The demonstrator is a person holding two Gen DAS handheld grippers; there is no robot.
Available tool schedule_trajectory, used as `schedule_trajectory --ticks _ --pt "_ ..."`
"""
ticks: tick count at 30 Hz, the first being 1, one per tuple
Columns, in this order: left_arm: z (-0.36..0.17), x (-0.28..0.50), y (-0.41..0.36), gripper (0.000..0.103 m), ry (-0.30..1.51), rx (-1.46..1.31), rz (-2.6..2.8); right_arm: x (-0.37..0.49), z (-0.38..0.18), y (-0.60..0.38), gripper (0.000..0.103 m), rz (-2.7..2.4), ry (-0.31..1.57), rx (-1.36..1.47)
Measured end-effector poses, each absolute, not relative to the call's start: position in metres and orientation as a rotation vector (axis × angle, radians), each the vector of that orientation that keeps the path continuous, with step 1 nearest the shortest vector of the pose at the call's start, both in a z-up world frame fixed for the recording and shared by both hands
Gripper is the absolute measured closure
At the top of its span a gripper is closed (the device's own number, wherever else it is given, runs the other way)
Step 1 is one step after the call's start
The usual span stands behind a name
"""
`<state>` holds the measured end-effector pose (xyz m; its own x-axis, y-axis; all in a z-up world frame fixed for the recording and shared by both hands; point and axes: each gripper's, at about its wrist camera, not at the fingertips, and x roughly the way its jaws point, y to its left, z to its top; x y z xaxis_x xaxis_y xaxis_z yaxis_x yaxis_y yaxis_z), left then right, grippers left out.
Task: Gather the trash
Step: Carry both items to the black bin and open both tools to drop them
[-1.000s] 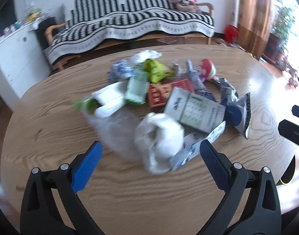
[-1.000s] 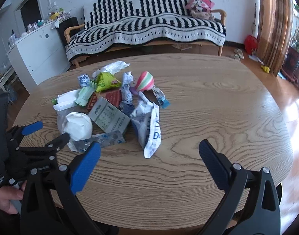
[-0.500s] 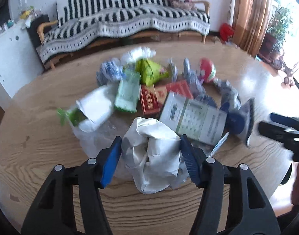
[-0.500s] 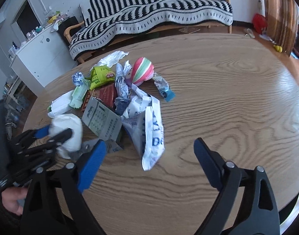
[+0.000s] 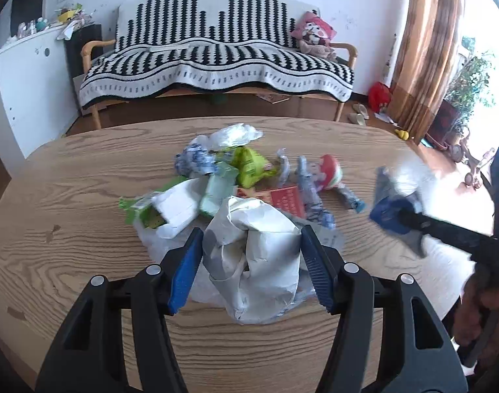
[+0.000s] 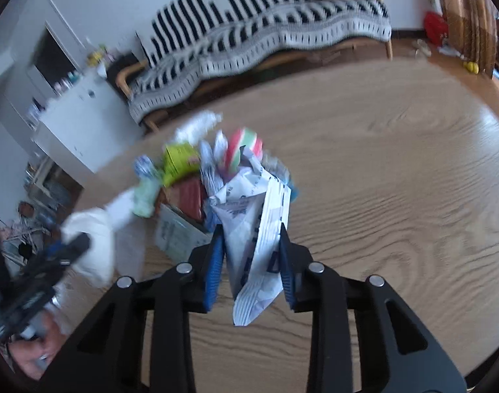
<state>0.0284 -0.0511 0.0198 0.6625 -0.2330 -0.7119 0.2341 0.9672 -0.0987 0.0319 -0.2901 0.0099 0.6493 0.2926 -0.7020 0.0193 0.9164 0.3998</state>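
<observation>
On the round wooden table (image 5: 69, 180) lies a pile of trash: a green packet (image 5: 249, 163), a red box (image 5: 285, 196), a white carton (image 5: 177, 206) and a red-and-green ball (image 5: 331, 172). My left gripper (image 5: 252, 231) is shut on a crumpled white paper wad (image 5: 256, 262), held just above the table. My right gripper (image 6: 250, 229) has its jaws closing on a white-and-blue printed wrapper (image 6: 256, 203), with both pads against its sides. The right wrist view, which is blurred, shows the left gripper (image 6: 69, 249) and its wad (image 6: 92, 245) at the left.
A printed grey carton (image 6: 177, 235) lies beside the wrapper. Beyond the table stand a striped sofa (image 5: 216, 52), a white cabinet (image 5: 20, 82) and a curtain (image 5: 426, 49). A person's hand (image 5: 485, 311) holds the right gripper at the table's right edge.
The left gripper closed on the white paper wad and raised it slightly. The right gripper swung left to the white-and-blue wrapper and its jaws narrowed around it.
</observation>
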Motion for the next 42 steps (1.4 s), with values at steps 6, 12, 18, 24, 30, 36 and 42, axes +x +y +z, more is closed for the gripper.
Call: schedule_trajectory --ticks 6,12,18,24,30,36,42 --pt "0.025 0.010 -0.107 0.044 0.791 0.031 -0.375 -0.035 0.037 -0.368 0.074 0.052 0.770 0.408" --pt "0.024 -0.028 -0.215 0.044 0.782 0.113 -0.591 -0.133 0.044 -0.481 0.074 -0.289 0.693 0.379" --pt "0.013 -0.077 -0.325 0.044 0.763 0.193 -0.809 -0.219 -0.007 -0.591 0.074 -0.552 0.763 0.507" --pt "-0.017 -0.121 -0.417 0.044 0.822 0.230 -0.985 -0.264 -0.111 -0.651 0.074 -0.649 0.972 0.702" --pt "-0.053 -0.149 -0.461 0.044 0.854 0.306 -1.044 -0.280 -0.176 -0.672 0.074 -0.636 1.107 0.838" --pt "-0.074 -0.147 -0.480 0.043 0.881 0.340 -1.053 -0.278 -0.171 -0.680 0.067 -0.621 1.059 0.881" --pt "-0.086 -0.151 -0.493 0.043 0.896 0.355 -1.066 -0.286 -0.153 -0.685 0.031 -0.623 0.987 0.910"
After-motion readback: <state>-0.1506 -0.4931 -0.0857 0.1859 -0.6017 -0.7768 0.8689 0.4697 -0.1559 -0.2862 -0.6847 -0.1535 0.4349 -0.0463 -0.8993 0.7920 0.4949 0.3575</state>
